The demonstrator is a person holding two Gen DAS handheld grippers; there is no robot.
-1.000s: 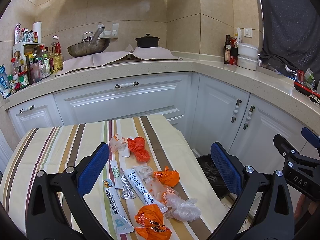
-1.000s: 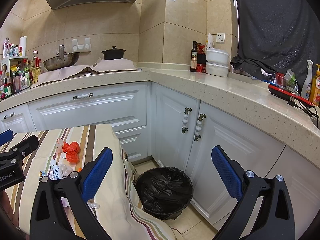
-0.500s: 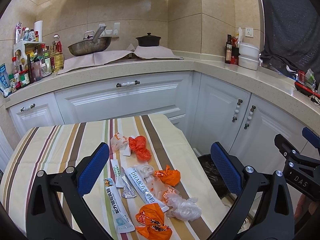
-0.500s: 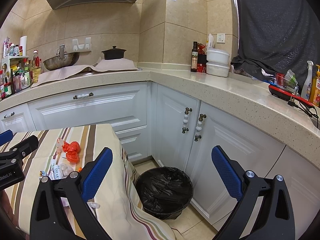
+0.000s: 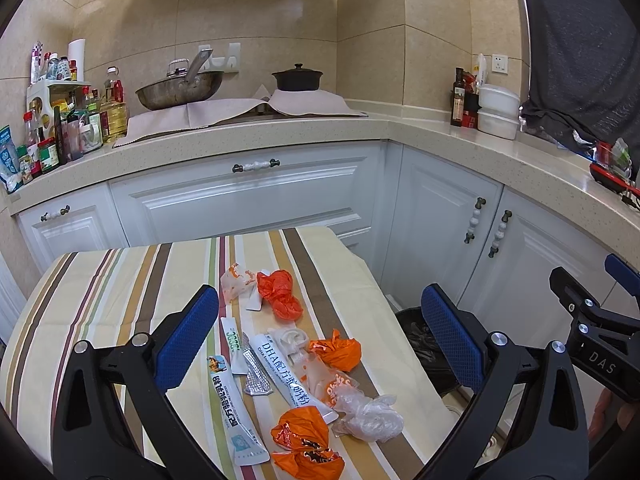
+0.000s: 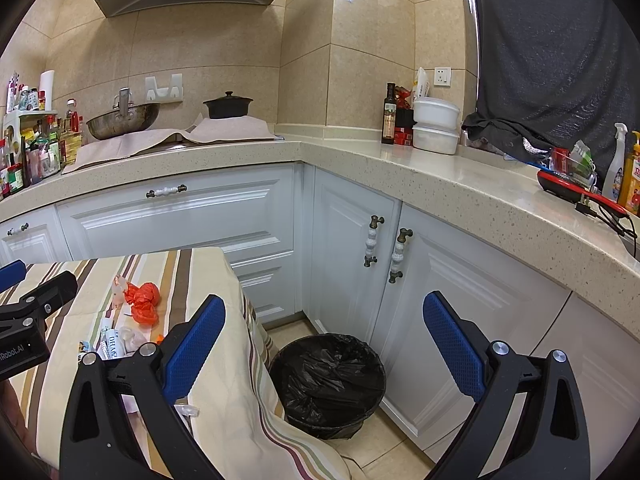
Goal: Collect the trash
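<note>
Trash lies on the striped tablecloth [image 5: 120,280]: an orange crumpled bag [image 5: 280,294], an orange wrapper [image 5: 338,354], orange foil wrappers [image 5: 306,446], a clear plastic bag [image 5: 370,414], white sachets [image 5: 290,378] and a silver strip [image 5: 256,374]. My left gripper [image 5: 320,344] is open and empty, above the pile. My right gripper [image 6: 324,354] is open and empty, above the black-lined trash bin [image 6: 328,384] on the floor right of the table. The orange bag [image 6: 142,300] also shows in the right wrist view.
White cabinets [image 6: 180,220] and a beige L-shaped counter [image 6: 400,172] surround the table. On the counter stand a wok [image 5: 180,88], a black pot [image 5: 297,79], bottles [image 5: 60,128] and white containers [image 6: 435,126]. The right gripper's side [image 5: 592,332] shows at the left view's right edge.
The left wrist view has shifted slightly; the trash pile sits a little lower in the frame. Both grippers stay open. The right view is unchanged.
</note>
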